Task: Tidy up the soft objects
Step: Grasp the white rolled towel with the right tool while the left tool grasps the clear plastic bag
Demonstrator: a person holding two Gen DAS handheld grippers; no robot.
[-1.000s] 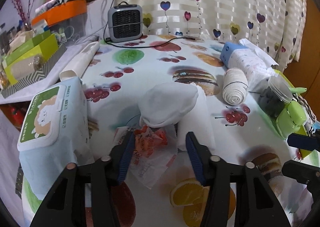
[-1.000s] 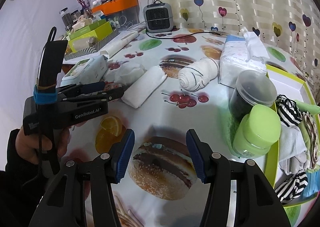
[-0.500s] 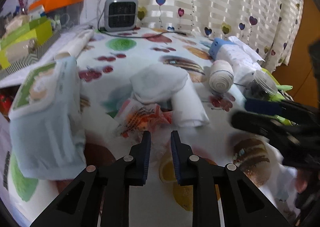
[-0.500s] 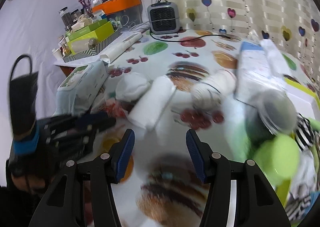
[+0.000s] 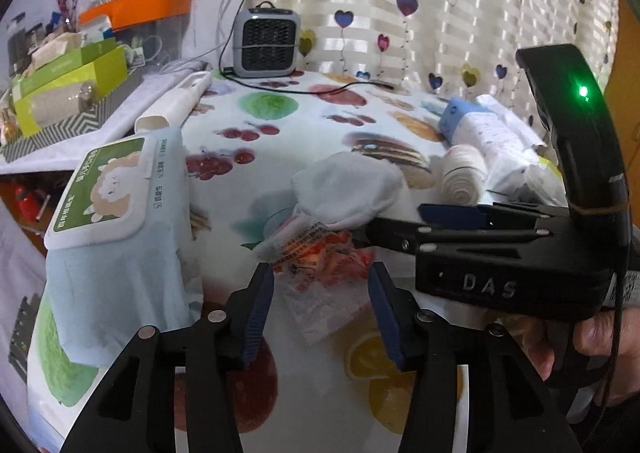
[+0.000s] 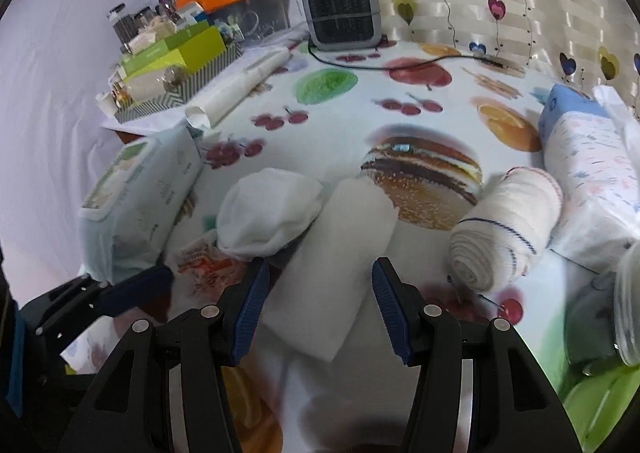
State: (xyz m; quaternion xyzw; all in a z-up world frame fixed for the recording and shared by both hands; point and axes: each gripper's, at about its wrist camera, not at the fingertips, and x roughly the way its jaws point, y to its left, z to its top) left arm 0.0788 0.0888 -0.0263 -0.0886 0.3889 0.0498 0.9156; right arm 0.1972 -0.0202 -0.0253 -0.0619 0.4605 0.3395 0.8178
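Note:
My left gripper (image 5: 321,285) hovers low over the fruit-print tablecloth. Its jaws are opening, and a crumpled clear packet with orange print (image 5: 320,261) lies between the fingertips, not pressed. Just beyond the packet sits a white balled sock (image 5: 348,189). My right gripper (image 6: 320,277) stands open over the near end of a white folded cloth (image 6: 340,253), its pads apart from it. In the left wrist view the right gripper (image 5: 396,219) comes in from the right beside the sock. A rolled cream cloth (image 6: 508,225) lies to the right of the folded cloth.
A wet-wipes pack (image 5: 116,193) stands at the left, and a tissue pack (image 6: 592,173) at the right. A grey heater (image 6: 340,13) with its cable is at the back. Boxes crowd the left shelf (image 5: 72,93). A jar (image 6: 628,301) sits at the right edge.
The left gripper closed to a narrow gap, then opened wide again over the packet. The right gripper swung left across the table and now stands over the white folded cloth.

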